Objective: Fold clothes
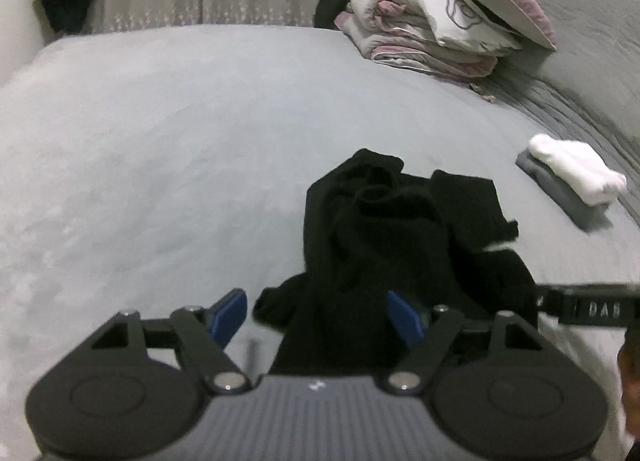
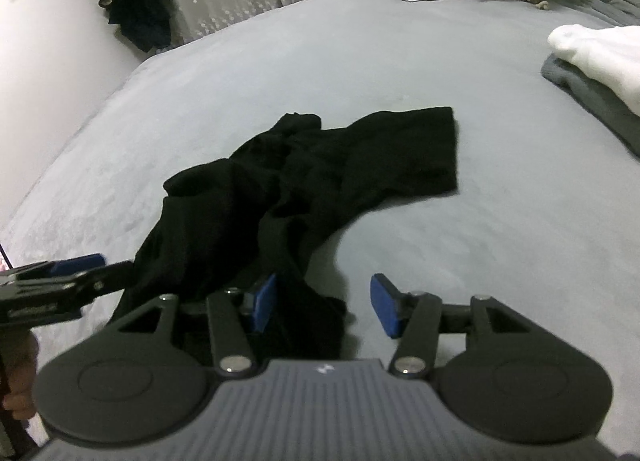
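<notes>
Your black garment [image 2: 304,181] lies crumpled on the grey bed [image 1: 160,141], bunched in folds with one flat squared end farthest from you — its near end sits between the parted jaws of your left gripper [image 1: 316,317] and against the left pad of your right gripper [image 2: 324,305], whose jaws also stand apart, nothing clamped. Left of and beyond both grippers the bed is bare; to the right, well apart, lies a white-on-grey folded stack [image 1: 572,185].

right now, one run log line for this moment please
stage: black garment crumpled on bed, unfolded | left gripper: open, over garment | right gripper: open, at garment's near end | folded pile: aside
</notes>
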`<state>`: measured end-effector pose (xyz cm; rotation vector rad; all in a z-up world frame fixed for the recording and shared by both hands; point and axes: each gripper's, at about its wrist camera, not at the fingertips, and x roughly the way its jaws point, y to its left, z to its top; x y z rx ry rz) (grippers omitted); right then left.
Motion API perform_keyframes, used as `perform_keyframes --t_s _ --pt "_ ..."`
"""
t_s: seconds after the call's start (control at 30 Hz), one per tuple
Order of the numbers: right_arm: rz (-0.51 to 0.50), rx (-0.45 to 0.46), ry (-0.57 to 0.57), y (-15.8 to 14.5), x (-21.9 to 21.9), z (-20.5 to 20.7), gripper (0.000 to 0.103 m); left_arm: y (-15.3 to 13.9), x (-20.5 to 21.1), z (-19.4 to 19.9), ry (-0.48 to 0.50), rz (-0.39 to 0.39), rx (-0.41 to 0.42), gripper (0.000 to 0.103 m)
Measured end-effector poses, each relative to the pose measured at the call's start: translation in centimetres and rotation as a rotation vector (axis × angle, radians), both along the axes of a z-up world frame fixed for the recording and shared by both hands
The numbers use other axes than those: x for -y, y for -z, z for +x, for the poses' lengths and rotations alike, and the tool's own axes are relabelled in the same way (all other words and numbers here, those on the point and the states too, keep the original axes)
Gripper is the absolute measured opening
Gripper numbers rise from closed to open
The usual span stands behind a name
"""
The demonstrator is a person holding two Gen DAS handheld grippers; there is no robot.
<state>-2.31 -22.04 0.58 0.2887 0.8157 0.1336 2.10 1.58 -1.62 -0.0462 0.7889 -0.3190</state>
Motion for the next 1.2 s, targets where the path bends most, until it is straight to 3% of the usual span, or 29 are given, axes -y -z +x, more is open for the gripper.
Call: perform_keyframes --t_s 0.1,0.17,0.2,0.23,0.3,0.33,0.4,0.77,1.2 --pt "0.002 0.006 -0.005 0.2 -0.4 0.6 0.056 0.8 0.2 1.0 -0.019 -0.029 -0.02 0.067" --pt "0.0 0.003 -0.01 0.5 -0.7 1.1 0.056 1.3 0.4 1.6 -0.027 -0.038 -0.032 0.059" --pt "-0.001 -0.002 -0.013 0.6 -0.8 1.3 0.053 1.6 0.5 1.8 -0.031 -0.043 -0.038 0.049" --pt "-0.004 -0.007 -0.016 0.8 -0.9 1.5 0.049 1.9 0.6 2.1 -0.031 -0.046 -0.044 0.032" --pt "-0.012 -0.022 -0.02 1.2 -1.1 1.8 0.02 2.2 0.7 1.9 -0.021 -0.041 -0.047 0.019" --pt "-0.014 -0.026 -0.016 1.3 -1.1 1.8 0.014 2.2 0.7 1.8 -0.022 -0.038 -0.042 0.014" --pt "-0.013 -0.025 -0.005 1.4 -0.7 1.7 0.007 1.8 0.4 1.4 -0.028 -0.053 -0.028 0.012" --pt "0.026 -0.016 -0.023 -0.8 1.4 -1.8 0.005 -0.4 -2.7 -3.0 -0.027 -0.13 -0.031 0.009" --pt "0.007 -0.073 -0.115 -0.1 2.4 -5.4 0.005 0.7 -3.7 -9.7 0.125 -0.041 -0.076 0.009"
